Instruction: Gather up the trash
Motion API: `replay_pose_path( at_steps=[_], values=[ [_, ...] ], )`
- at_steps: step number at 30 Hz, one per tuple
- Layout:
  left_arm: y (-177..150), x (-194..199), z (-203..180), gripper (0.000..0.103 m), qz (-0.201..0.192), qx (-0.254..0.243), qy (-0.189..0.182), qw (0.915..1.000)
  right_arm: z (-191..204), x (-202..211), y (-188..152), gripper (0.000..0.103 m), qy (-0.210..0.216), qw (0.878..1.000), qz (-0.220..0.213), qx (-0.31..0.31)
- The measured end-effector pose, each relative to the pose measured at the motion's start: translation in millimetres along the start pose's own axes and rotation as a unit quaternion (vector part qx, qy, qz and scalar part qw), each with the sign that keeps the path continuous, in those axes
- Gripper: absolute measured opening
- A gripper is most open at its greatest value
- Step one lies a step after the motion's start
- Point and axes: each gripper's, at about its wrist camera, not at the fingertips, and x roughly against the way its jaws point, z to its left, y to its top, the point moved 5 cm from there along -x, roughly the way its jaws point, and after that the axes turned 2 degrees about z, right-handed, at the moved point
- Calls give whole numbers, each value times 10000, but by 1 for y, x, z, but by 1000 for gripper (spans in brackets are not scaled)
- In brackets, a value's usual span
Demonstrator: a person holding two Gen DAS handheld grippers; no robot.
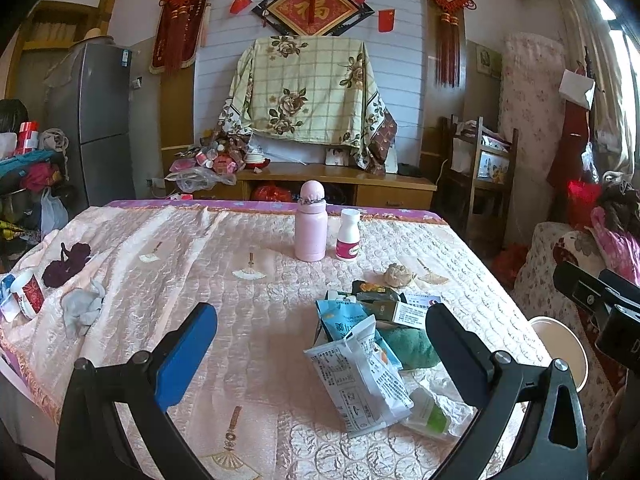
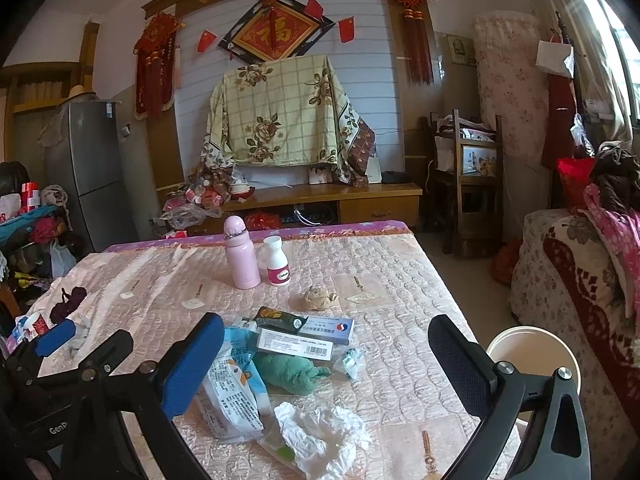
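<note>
Jaws spread wide and released on both grippers, grasping nothing. Left gripper (image 1: pixel 320 344) hovering above the quilted pink bed cover (image 1: pixel 248 360), blue-padded finger on one side, black finger on the other, with the trash pile sitting toward its black finger. Right gripper (image 2: pixel 324 360) hanging over the same pile, framing most of it between its fingers.

Lying heaped together near the bed's front edge: a white and blue snack bag (image 2: pixel 232 396), a crumpled white tissue (image 2: pixel 320 436) just in front of it, a green cloth lump (image 2: pixel 288 372) touching the bag, two flat medicine boxes (image 2: pixel 296 346) stacked behind the cloth, a dark wrapper (image 2: pixel 276 318) resting on the boxes, and a small clear wrapper (image 2: pixel 348 362) beside the cloth. Sitting a little apart behind the pile, a crumpled brownish paper ball (image 2: pixel 316 298).

Standing upright further back on the bed, side by side: a pink bottle (image 1: pixel 310 226) and a white pill bottle (image 1: pixel 348 236). Lying well apart near the left edge: a grey rag (image 1: pixel 82 310), a dark purple cord (image 1: pixel 64 266) and a red and white cup (image 1: pixel 28 292).

Showing off the bed's right edge, a round white bin rim (image 2: pixel 532 350), near the right gripper's black finger.
</note>
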Motion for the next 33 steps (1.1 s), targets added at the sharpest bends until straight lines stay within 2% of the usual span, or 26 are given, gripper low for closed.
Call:
replay_pose_path(
  at_steps=[33],
  values=[
    [-9,-11,-6,103,212,-56,74,9997,-7,-8,-11,103,5,9998,200,-87]
  ],
)
